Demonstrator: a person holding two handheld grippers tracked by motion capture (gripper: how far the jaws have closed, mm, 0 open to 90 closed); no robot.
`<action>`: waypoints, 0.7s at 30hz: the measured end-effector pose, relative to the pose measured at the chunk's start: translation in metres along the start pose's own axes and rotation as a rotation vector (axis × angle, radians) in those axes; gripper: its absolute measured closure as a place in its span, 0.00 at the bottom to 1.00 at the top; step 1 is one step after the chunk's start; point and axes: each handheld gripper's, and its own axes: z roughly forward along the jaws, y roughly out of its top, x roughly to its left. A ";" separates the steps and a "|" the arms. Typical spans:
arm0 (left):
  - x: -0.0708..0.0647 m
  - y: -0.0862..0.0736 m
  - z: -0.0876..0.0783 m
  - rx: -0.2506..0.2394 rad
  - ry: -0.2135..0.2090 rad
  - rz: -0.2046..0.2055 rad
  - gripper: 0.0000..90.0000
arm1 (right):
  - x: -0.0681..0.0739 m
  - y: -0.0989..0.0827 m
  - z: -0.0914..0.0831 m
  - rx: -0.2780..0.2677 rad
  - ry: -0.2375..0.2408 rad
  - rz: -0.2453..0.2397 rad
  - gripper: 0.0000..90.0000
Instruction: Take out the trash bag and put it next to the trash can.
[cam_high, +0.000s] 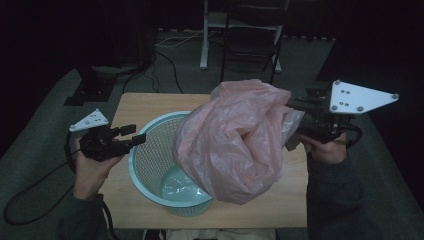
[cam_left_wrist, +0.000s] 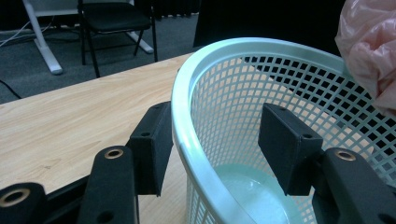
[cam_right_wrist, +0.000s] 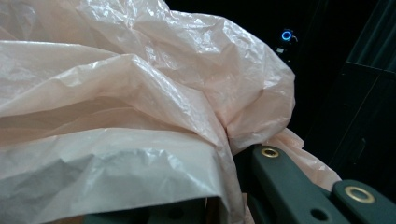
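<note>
Pink, crinkled plastic bag (cam_high: 235, 145) hangs in the air above the right half of the wooden tabletop (cam_high: 150, 102), billowing out and partly covering the right side of the pale green mesh plastic basket (cam_high: 150, 160). Its lower bulge droops over the basket's near rim. The right gripper (cam_high: 295, 122) comes in from the right, held up off the tabletop by a hand in a dark sleeve, and its jaws are closed tight on a pinch of the bag's edge; in the right gripper view the thin film (cam_right_wrist: 140, 116) drapes over the black jaws and bunches up just ahead of them.

The left gripper (cam_high: 132, 135) sits at the basket's left side, level with the rim. Its jaws stand wide, one outside the wall and one inside, straddling the basket's rim (cam_left_wrist: 187, 121) without visibly pressing on it. The basket stands upright on the tabletop, its bottom bare. Behind the tabletop, a dark chair (cam_high: 250, 40) stands on the grey floor.
</note>
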 end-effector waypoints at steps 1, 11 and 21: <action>0.000 0.000 0.000 0.000 0.000 0.000 0.50 | -0.001 0.000 -0.002 -0.002 -0.001 0.000 0.97; -0.001 0.000 0.000 0.000 -0.001 0.002 0.50 | -0.005 0.005 -0.024 -0.006 -0.033 0.003 0.97; 0.000 0.001 0.000 -0.002 -0.003 0.001 0.50 | -0.007 0.002 -0.047 0.010 -0.062 0.007 0.97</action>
